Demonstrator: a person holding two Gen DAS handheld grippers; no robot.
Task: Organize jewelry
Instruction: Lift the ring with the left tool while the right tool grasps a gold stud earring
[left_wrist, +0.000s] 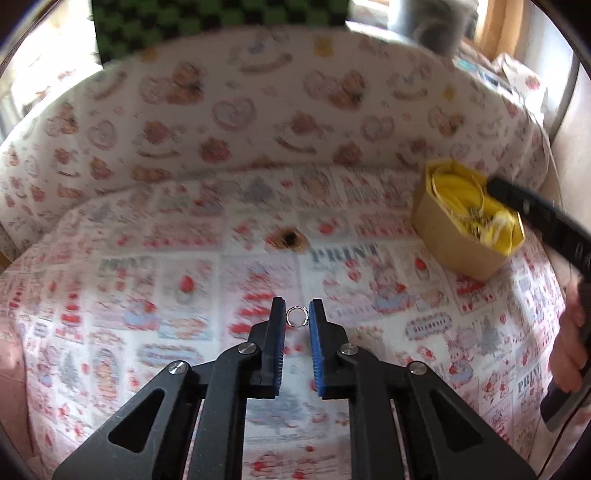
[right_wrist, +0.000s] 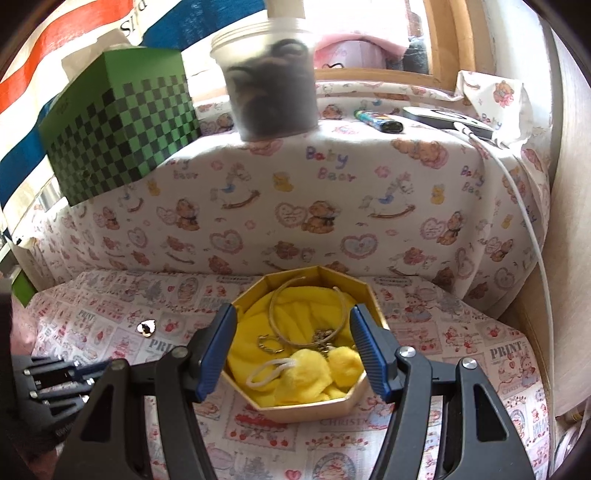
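Left view, ring: we log a small silver metal ring (left_wrist: 297, 316) between the blue pads of the left gripper (left_wrist: 297, 314); fingers slightly apart, contact unclear.
Left view, surface: printed pink-and-red cloth (left_wrist: 184, 266) carrying a heart-shaped brown pendant (left_wrist: 290, 237).
Right view, box: we find the right gripper (right_wrist: 293, 325) spread wide, empty, over the octagonal gold cardboard box (right_wrist: 314, 408) with yellow plush lining (right_wrist: 306, 384), a thin gold bangle (right_wrist: 295, 325) and chains.
Right view, room: green checkered box (right_wrist: 118, 129), clear plastic jar (right_wrist: 271, 81).
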